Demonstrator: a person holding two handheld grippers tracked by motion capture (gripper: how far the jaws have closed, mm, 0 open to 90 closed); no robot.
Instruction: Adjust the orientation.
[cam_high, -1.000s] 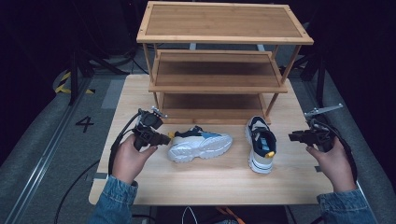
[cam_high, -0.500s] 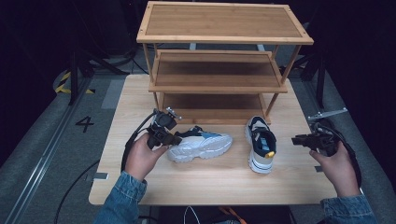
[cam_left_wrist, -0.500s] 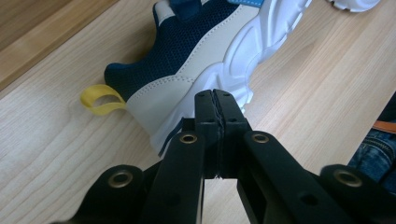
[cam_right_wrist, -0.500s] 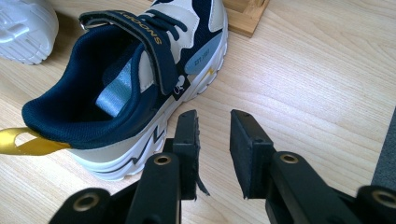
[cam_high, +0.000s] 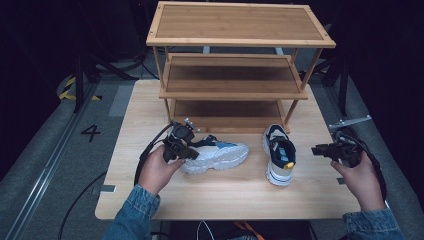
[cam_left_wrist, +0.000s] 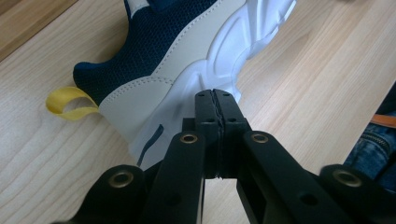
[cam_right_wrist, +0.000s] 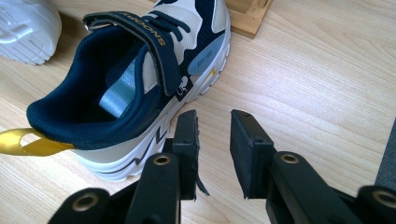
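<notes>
Two navy, white and light-blue sneakers lie on the wooden table (cam_high: 150, 200). The left sneaker (cam_high: 220, 156) rests on its side, its white sole (cam_left_wrist: 210, 65) and yellow heel loop (cam_left_wrist: 70, 102) facing my left gripper view. My left gripper (cam_high: 195, 154) is shut with nothing between its jaws, its tips (cam_left_wrist: 215, 93) right at the heel end of that sole. The right sneaker (cam_high: 280, 159) stands upright, with the strap fastened (cam_right_wrist: 154, 42). My right gripper (cam_high: 316, 149) is open and holds nothing. Its tips (cam_right_wrist: 215, 116) hover just beside the sneaker's outer side.
A three-tier bamboo shoe rack (cam_high: 235, 65) stands at the back of the table, all its shelves bare. One rack foot (cam_right_wrist: 247, 16) is just beyond the right sneaker's toe. Dark floor surrounds the table.
My left hand has moved right and slightly down to the heel of the sneaker lying on its side, and its jaws have shut. The right hand has stayed in place.
</notes>
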